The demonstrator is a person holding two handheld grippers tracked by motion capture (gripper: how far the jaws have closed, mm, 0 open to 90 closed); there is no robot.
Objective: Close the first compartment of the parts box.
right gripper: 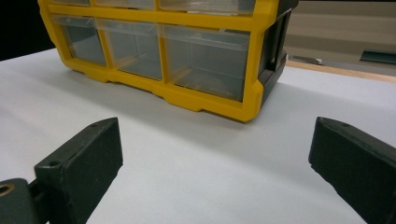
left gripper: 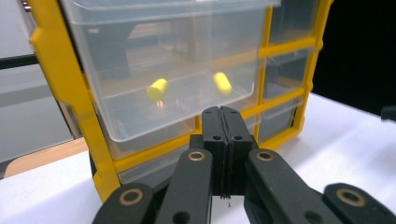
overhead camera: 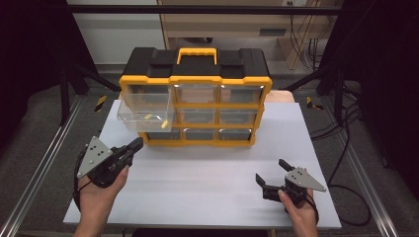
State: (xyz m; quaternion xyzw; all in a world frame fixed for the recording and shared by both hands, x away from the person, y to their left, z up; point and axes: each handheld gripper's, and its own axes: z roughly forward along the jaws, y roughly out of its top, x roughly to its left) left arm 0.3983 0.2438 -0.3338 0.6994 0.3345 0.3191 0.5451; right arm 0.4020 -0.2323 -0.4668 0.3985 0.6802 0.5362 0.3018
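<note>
A yellow and black organizer cabinet (overhead camera: 195, 101) with clear drawers stands at the back of the white table (overhead camera: 207, 177). Its middle-left drawer (overhead camera: 146, 111) is pulled out and holds two small yellow pieces (left gripper: 157, 88) (left gripper: 222, 83). My left gripper (overhead camera: 137, 144) sits just in front of and below that drawer, its jaws pressed together with nothing between them; the left gripper view shows the pads (left gripper: 223, 122) meeting under the drawer front (left gripper: 163, 74). My right gripper (overhead camera: 271, 170) rests at the front right of the table, jaws wide apart and empty, facing the cabinet's lower right corner (right gripper: 247, 100).
The person's hands come in from the table's front edge. Bare table surface lies between the two grippers and in front of the cabinet. Dark floor, metal rails and cables surround the table.
</note>
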